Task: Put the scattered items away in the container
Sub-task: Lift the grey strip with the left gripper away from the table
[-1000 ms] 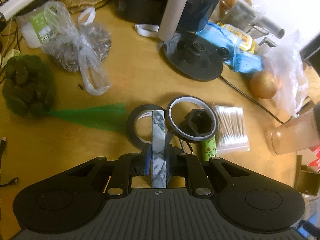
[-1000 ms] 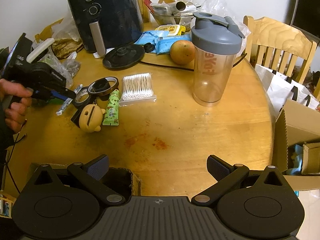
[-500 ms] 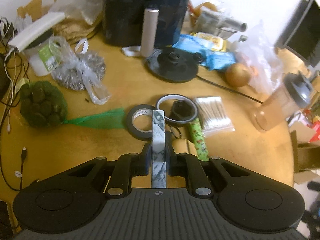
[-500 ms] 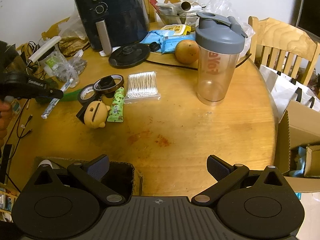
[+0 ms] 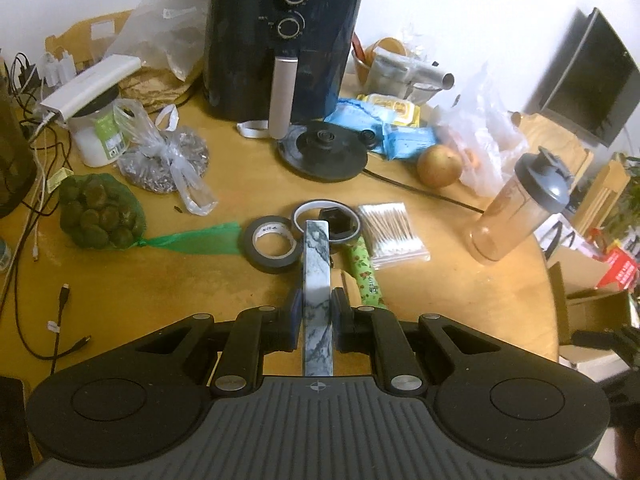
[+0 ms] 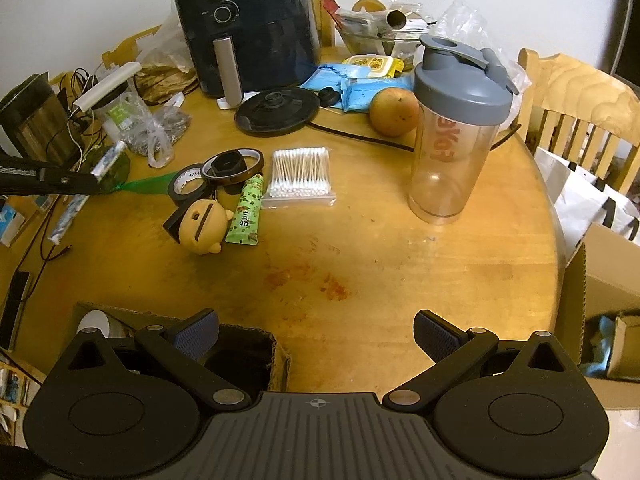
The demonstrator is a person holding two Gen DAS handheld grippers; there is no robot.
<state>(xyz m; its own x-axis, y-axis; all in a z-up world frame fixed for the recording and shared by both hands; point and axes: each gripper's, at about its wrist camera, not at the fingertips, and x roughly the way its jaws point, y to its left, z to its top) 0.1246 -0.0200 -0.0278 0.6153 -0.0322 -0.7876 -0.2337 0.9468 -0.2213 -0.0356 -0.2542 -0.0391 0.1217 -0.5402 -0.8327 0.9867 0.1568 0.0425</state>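
Left gripper [image 5: 316, 307]: jaws clamped on a marble-patterned bar [image 5: 317, 280], grey-white, long and thin, sticking out forward past the pads [image 5: 295, 312]. It's held off the bench [image 5: 460, 300]; in the right wrist view the same bar [image 6: 107, 160] shows at the far left edge, in the air, tilted.

Right gripper [image 6: 316, 336]: jaws wide apart, nothing between them, hovering over the near edge of the bench.

Container: cardboard box [image 6: 276, 356], open top, at the near bench edge right under the right gripper's left finger. Dark inside, can't tell the contents; something round and white [image 6: 94, 322] sits at its left end.

Scattered items clustered mid-bench:
- black tape roll [image 5: 272, 245]
- amber-rimmed tape ring [image 6: 234, 160] with a black hexagonal cap [image 5: 338, 220] inside it, touching the black roll
- green printed tube [image 6: 246, 216], just right of the rolls
- bag of cotton swabs [image 6: 300, 178], beside the tube
- yellow round figure [image 6: 202, 228], near side of the tapes, touching the tube

Shaker bottle [image 6: 452, 132] upright, well to the right. Air fryer [image 5: 280, 40] at the back of the bench.
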